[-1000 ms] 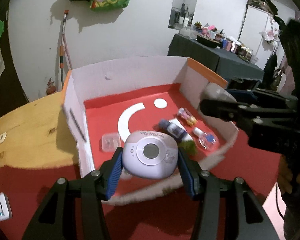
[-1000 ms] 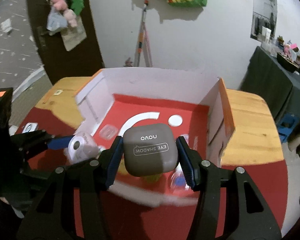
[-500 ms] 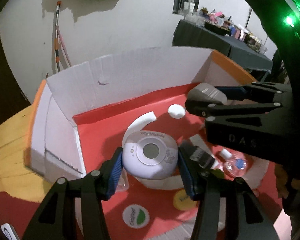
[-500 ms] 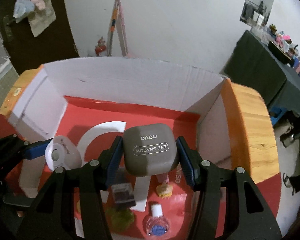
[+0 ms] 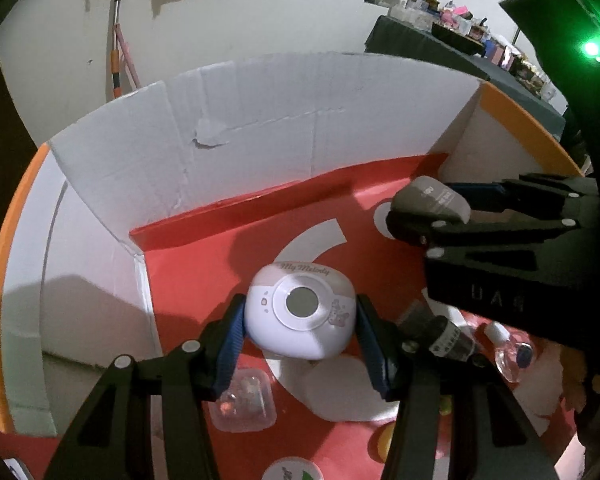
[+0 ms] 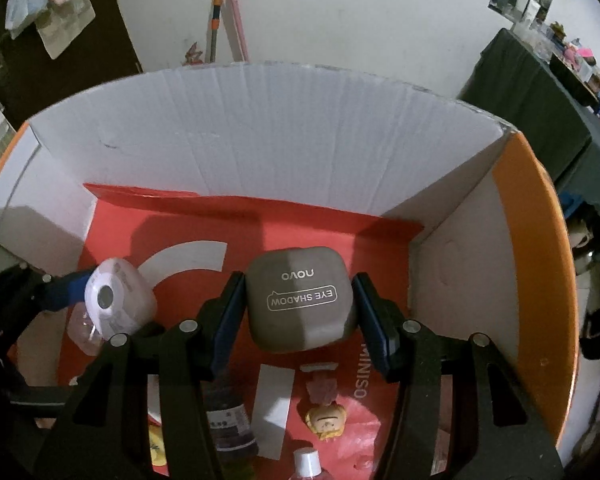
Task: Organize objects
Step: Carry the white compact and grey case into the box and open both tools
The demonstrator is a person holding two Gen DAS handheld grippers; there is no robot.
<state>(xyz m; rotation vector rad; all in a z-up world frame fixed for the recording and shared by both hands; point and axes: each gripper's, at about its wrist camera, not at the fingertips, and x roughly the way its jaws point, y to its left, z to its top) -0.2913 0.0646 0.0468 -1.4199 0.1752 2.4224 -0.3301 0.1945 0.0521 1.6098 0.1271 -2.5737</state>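
My left gripper (image 5: 300, 336) is shut on a white round My Melody case (image 5: 300, 312), held low inside the white-walled box with a red floor (image 5: 204, 264). My right gripper (image 6: 298, 316) is shut on a taupe eye shadow case (image 6: 300, 300), held inside the same box (image 6: 300, 140) near its right wall. The right gripper and its taupe case (image 5: 432, 198) show at the right of the left wrist view. The white case (image 6: 116, 300) shows at the left of the right wrist view.
On the box floor lie a clear small case (image 5: 244, 404), a dark bottle (image 6: 228, 420), a small clear bottle (image 5: 508, 354), a yellow figure charm (image 6: 326, 420) and a white card (image 6: 274, 408). A dark cluttered table (image 6: 540, 92) stands behind on the right.
Both grippers have moved forward and down into the box, each still holding its case. The box walls now fill both views.
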